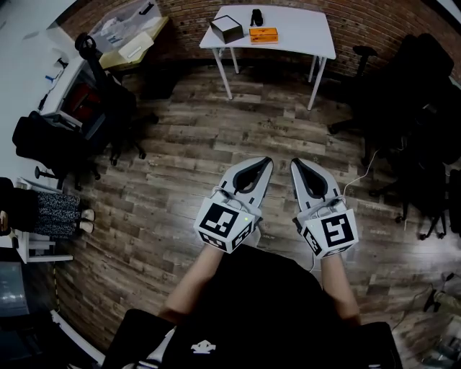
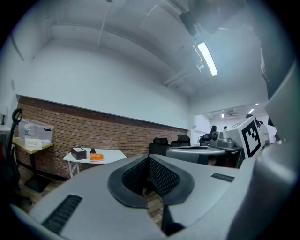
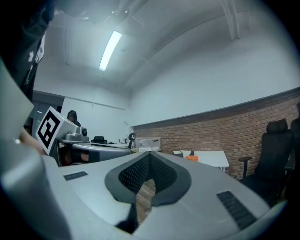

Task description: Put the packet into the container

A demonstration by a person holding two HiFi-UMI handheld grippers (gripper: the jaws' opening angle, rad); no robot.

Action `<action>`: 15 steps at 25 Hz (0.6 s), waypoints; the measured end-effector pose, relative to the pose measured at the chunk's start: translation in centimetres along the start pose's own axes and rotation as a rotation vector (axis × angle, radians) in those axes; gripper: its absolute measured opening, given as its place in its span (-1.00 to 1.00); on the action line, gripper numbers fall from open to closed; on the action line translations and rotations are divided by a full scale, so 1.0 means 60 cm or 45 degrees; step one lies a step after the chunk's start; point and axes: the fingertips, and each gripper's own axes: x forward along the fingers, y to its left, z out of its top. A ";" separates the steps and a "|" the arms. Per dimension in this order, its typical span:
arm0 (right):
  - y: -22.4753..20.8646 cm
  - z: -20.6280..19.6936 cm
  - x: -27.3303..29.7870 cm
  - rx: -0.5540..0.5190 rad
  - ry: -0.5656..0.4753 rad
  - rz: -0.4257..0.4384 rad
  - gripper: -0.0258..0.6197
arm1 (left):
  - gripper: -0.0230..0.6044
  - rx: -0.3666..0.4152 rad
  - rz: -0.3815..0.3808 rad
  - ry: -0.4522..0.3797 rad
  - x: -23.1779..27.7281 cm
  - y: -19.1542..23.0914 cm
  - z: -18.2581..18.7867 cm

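My left gripper [image 1: 264, 163]: jaws closed, the pads meeting at the tip, nothing between them; only a sliver of wooden floor [image 1: 187, 137] shows through the gap behind the tips.
My right gripper [image 1: 297, 163]: jaws fully together as well, holding nothing.
How I hold them: side by side, close but not touching, both pointing level over the floor towards the brick wall [image 2: 56, 122].
Packet [image 1: 263, 34]: orange, lying flat on the white table [image 1: 306, 36] against that wall, well apart from both pairs of jaws.
Packet from my left jaws: small and far off, to the left of the closed tips [image 2: 96, 157].
Packet from my right jaws: equally far, just to the right of the closed tips [image 3: 191, 158].
Container [image 1: 227, 29]: a dark box with a pale inside, on the same table just beside the packet, on its left in the head view.
Packet and container: near each other, the packet outside the box.
Other item on the table: a small black object [image 1: 256, 16] behind the packet; I cannot tell what it is.
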 end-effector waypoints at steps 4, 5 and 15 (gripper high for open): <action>-0.020 0.013 0.096 -0.016 0.006 0.016 -0.91 | -0.91 -0.018 -0.009 -0.003 0.042 0.081 0.013; -0.023 0.016 0.119 -0.022 0.013 0.022 -0.91 | -0.91 -0.024 -0.012 -0.003 0.052 0.101 0.017; -0.037 0.030 0.320 -0.012 0.036 0.009 -0.91 | -0.91 -0.044 -0.017 0.006 0.094 0.291 0.040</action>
